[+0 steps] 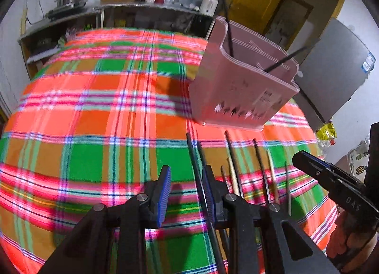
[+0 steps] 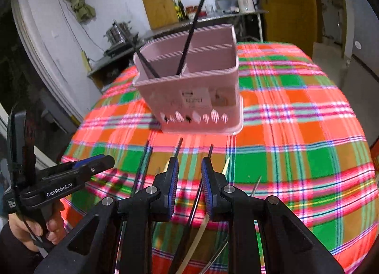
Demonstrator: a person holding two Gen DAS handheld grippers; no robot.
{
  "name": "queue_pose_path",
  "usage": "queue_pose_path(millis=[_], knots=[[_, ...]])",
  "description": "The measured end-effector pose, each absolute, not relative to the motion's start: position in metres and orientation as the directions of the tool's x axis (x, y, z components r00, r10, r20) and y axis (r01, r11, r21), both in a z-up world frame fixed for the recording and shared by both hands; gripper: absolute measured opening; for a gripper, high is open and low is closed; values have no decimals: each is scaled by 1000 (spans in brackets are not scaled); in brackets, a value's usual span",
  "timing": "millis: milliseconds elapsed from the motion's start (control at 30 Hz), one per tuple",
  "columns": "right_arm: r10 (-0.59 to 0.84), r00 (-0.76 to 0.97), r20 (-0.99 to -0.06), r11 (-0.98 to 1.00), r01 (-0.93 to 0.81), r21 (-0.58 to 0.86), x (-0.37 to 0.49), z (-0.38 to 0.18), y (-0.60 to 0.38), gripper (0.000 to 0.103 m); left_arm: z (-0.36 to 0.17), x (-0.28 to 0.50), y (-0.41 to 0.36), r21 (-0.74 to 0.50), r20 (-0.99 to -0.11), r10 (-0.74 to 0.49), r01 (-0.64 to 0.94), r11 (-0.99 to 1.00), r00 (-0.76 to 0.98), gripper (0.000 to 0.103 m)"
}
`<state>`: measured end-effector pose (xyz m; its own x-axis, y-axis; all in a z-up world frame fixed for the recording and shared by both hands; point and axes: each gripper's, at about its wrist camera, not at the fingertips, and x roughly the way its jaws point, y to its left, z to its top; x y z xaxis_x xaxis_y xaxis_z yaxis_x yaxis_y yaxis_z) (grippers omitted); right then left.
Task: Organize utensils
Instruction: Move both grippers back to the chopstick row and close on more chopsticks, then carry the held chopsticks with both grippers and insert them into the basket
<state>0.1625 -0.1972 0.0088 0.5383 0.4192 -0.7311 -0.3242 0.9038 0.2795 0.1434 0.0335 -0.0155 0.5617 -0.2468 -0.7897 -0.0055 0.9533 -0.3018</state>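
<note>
Pink holder (image 2: 189,98): upright on checked tablecloth (image 1: 94,113), two black chopsticks (image 2: 189,34) standing inside. Loose chopsticks (image 1: 233,155): in a row on the cloth before it. Left gripper (image 1: 187,191), right gripper (image 2: 189,181): jaws partly apart, holding nothing, above the row.

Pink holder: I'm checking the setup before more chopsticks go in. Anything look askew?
The pink holder stands upright on the tablecloth. Two black chopsticks inside lean apart in different directions. The rest lie loose on the cloth.
</note>
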Motion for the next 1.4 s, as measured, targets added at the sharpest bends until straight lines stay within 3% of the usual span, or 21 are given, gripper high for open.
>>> queue_pose_path(millis=[600, 767, 867, 1100, 1200, 1400], knots=[[371, 468, -802, 920, -299, 252, 188, -32, -181, 20, -43, 174, 15, -257, -831, -221, -1, 966, 510, 27], [357, 459, -814, 926, -290, 242, 195, -39, -177, 20, -43, 177, 11, -205, -841, -178, 3, 979, 511, 20], [341, 453, -824, 931, -282, 230, 199, -43, -174, 20, -44, 178, 8, -169, -846, -145, -1, 986, 513, 10], [300, 451, -840, 943, -275, 189, 209, -45, -164, 20, -43, 183, 0, -106, -856, -111, 38, 994, 505, 10], [278, 451, -848, 946, -281, 161, 211, -46, -159, 7, -42, 186, -4, -82, -861, -100, 58, 995, 499, 10], [301, 446, -843, 943, -271, 193, 212, -44, -163, 7, -42, 188, 3, -137, -860, -137, 37, 990, 491, 9]])
